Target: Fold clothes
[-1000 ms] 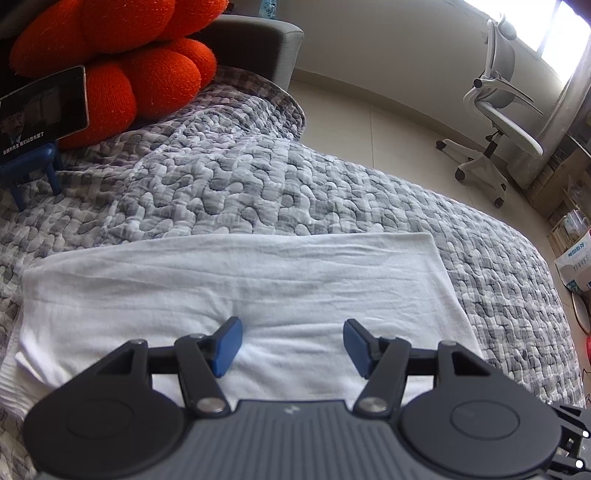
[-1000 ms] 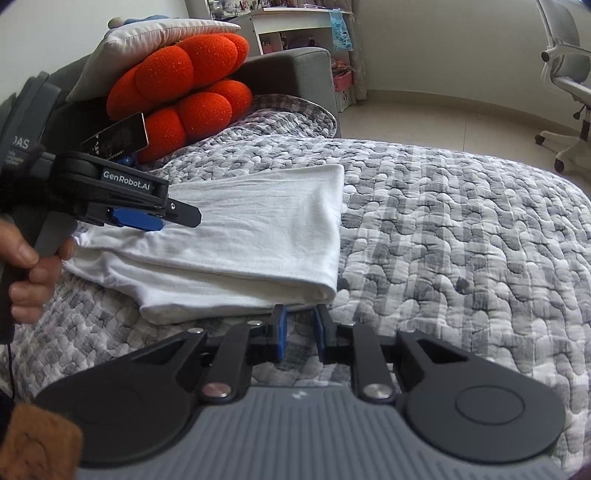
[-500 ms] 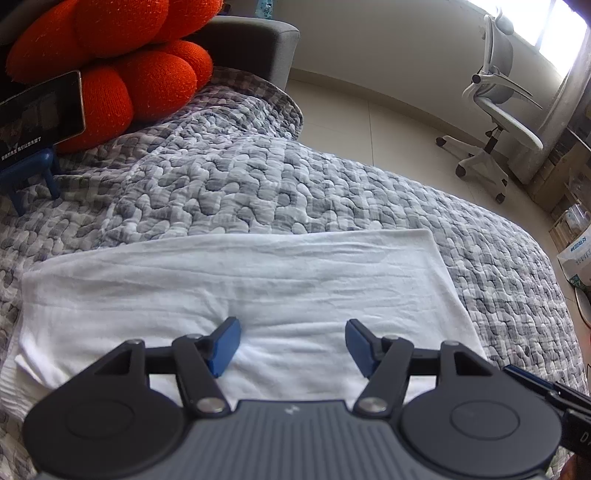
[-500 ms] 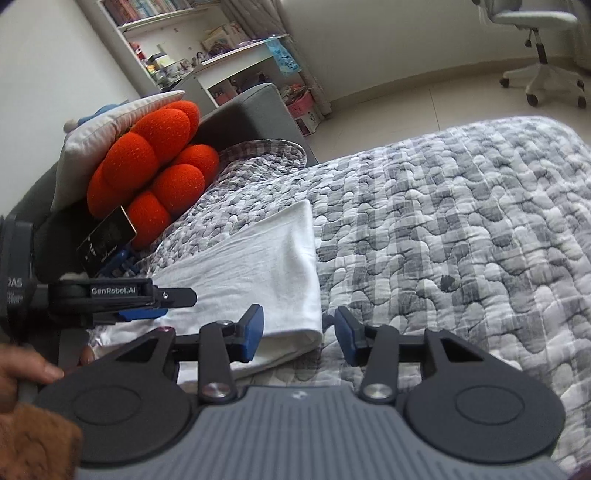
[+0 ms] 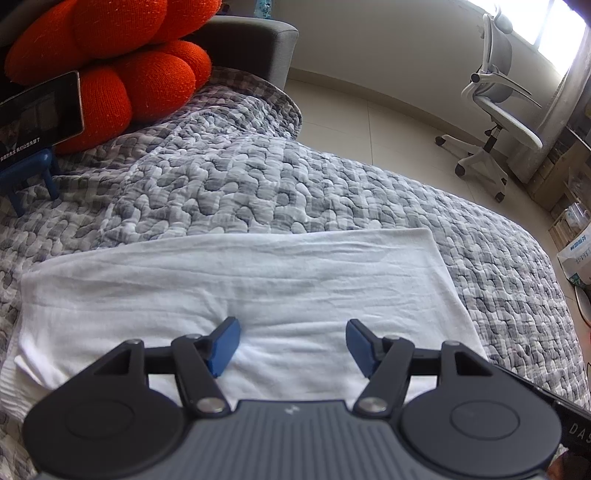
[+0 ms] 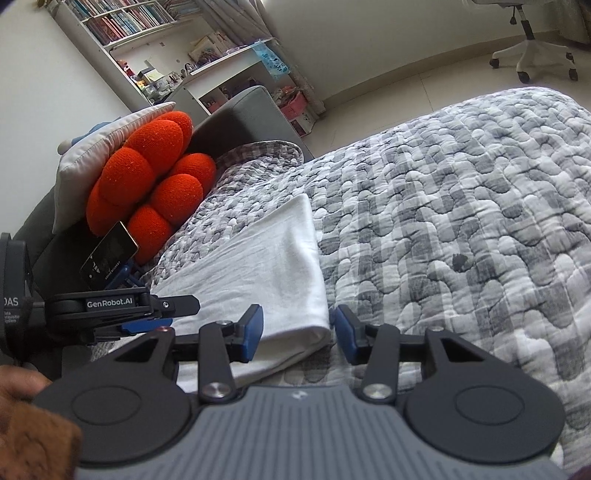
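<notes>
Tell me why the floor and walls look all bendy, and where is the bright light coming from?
Both wrist views use fisheye lenses, which curve straight lines near the edges. In the left wrist view, daylight glares from the window behind the office chair; the white garment stays sharp. The right wrist view is evenly lit.

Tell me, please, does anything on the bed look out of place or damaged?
One small oddity: a dark spot marks the grey quilt to the right of the folded white garment, looking like a stain or small hole; I cannot tell which. The garment itself lies flat with fairly even edges.
</notes>
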### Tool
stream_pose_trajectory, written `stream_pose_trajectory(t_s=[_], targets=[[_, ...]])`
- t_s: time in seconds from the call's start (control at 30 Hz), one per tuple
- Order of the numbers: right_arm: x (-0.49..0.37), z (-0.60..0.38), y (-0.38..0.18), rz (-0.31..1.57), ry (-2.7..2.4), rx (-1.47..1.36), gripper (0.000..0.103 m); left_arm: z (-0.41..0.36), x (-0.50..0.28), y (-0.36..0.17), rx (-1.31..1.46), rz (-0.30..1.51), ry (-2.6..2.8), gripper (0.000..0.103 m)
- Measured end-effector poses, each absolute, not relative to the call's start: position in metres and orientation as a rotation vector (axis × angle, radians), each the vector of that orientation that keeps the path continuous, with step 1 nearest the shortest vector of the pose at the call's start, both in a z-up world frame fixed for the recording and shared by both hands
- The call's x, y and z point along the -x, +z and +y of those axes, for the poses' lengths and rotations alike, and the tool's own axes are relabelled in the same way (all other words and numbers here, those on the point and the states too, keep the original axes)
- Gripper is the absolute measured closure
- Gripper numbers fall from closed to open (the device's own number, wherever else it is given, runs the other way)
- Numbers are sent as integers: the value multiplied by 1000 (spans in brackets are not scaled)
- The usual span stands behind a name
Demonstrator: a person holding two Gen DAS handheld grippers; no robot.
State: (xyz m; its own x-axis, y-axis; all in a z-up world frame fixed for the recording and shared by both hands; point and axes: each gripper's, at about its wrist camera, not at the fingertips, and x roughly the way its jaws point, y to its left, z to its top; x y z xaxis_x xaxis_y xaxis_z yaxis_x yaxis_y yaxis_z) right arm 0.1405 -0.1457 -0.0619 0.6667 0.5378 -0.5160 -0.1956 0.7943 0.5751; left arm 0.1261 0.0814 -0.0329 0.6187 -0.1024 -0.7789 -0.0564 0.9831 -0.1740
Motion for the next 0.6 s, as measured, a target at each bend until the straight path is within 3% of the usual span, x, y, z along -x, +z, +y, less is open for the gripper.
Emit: stream_pose_trajectory(t_s=[0.6], targets=[[-145,-148,-64,715,428,-551,55,81,-127,-33,180,905,-29,36]])
